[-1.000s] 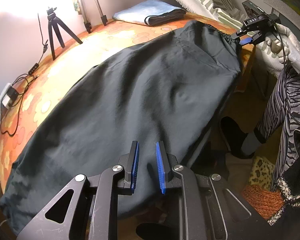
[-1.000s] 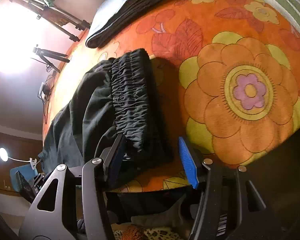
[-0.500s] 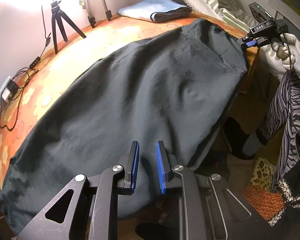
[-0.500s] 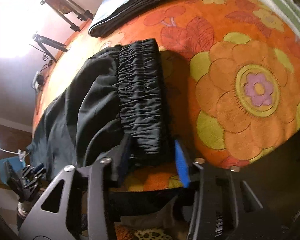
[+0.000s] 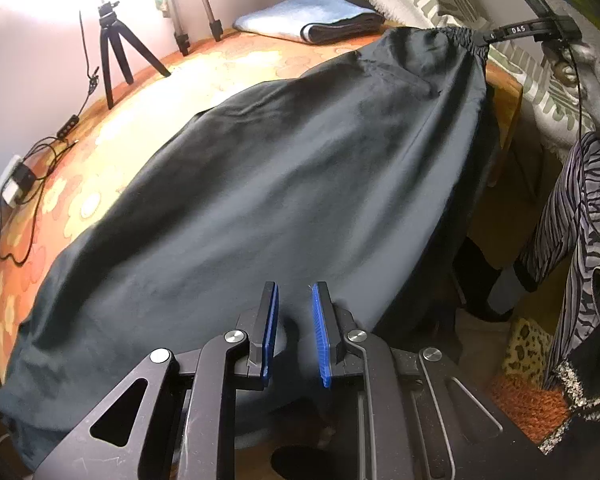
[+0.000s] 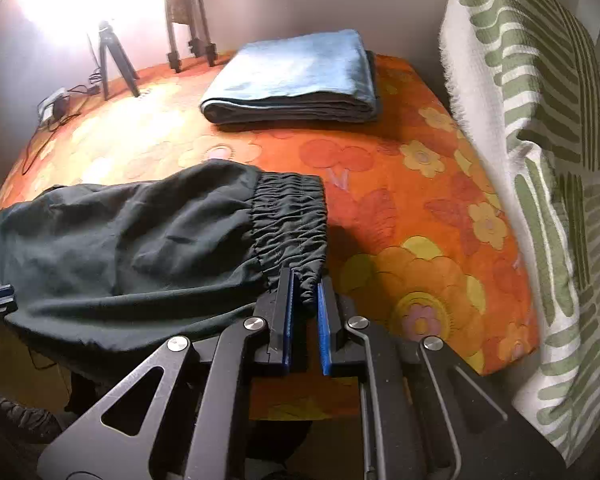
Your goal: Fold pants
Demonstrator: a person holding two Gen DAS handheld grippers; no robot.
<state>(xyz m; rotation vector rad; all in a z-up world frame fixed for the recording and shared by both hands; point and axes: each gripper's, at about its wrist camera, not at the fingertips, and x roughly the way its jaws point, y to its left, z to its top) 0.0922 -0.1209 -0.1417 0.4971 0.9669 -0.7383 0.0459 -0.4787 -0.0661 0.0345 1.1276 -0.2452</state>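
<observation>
Black pants [image 5: 284, 184] lie lengthwise across the orange flowered worktop [image 6: 420, 184], near edge drooping off the front. Right hand-held gripper [image 6: 305, 300] pinches the near corner of the elastic waistband [image 6: 290, 220], blue pads pressed onto the bunched cloth; in the left view it shows far off at the waistband end [image 5: 500, 34]. Left hand-held gripper [image 5: 294, 312] hovers over the lower leg part, jaws spread a little, nothing between the pads as far as I can tell. Judged step: securing both ends along the near edge before the lengthwise fold. To do it well: left side should take the near edge of the cloth low toward the hem, catching every layer, so the two grips sit on one line; then lift evenly and keep light tension to avoid a sag in the middle. Risk: the elastic is bulky and only its corner is held, so it may slip under pull. Pose: right gripper level, approaching from the front edge, fingers pointing across the worktop toward the folded blue cloth [image 6: 296, 76]; left gripper tilted down over the fabric, pointing along the pants toward the waistband.
</observation>
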